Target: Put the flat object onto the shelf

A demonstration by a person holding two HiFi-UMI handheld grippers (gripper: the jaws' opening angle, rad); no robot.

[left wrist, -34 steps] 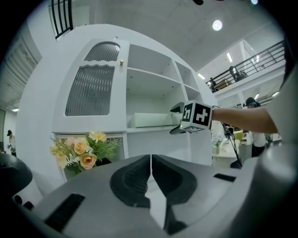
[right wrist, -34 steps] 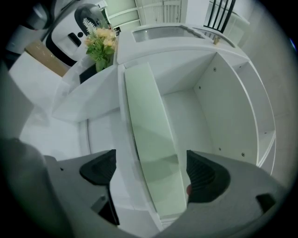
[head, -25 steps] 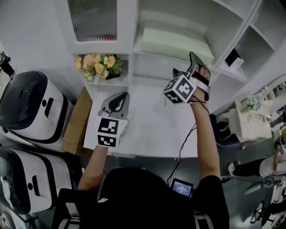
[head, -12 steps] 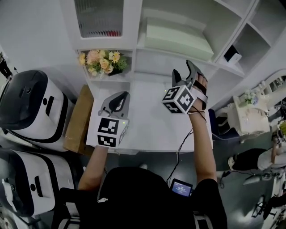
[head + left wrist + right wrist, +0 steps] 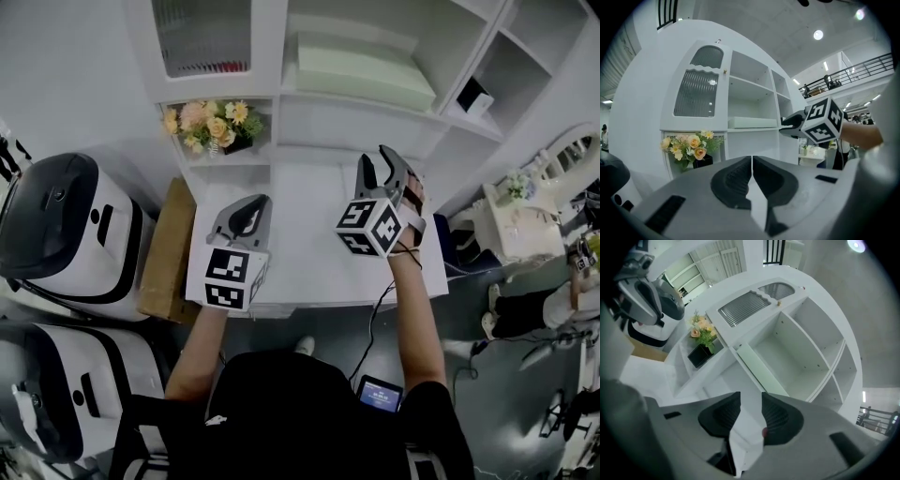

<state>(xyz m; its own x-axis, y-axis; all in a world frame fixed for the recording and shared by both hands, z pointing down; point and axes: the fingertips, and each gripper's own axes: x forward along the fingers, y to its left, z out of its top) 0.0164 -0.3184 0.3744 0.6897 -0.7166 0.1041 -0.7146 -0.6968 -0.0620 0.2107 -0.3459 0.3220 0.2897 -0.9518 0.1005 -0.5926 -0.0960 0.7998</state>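
Desk scene seen from above, with both hand-held grippers over the white desk [image 5: 300, 258]. The flat object [image 5: 364, 70], a pale green slab, lies flat on the middle shelf [image 5: 319, 97] of the white shelf unit that stands along the desk's far edge; it fills most of that shelf's width and neither gripper touches it. The left gripper [image 5: 246, 214] hovers over the desk near its left edge, pointing toward the shelf unit; its jaws are closed, pad against pad, with nothing between them. The right gripper [image 5: 379, 165] is held over the desk's right half, nearer the far edge and below the shelf with the flat object; its jaws are closing, a narrow gap remains between the pads, and only the white surfaces beyond show through that gap, so nothing is held. A bunch of flowers [image 5: 211, 127] in a dark pot sits in the low compartment at the unit's left, under a ribbed glass door [image 5: 199, 37]. A small dark-and-white item [image 5: 475, 96], too small to identify, stands in the compartment at the right. A cardboard box [image 5: 167, 251] leans just beside the desk's left edge, with white-and-black machines [image 5: 70, 220] further left.
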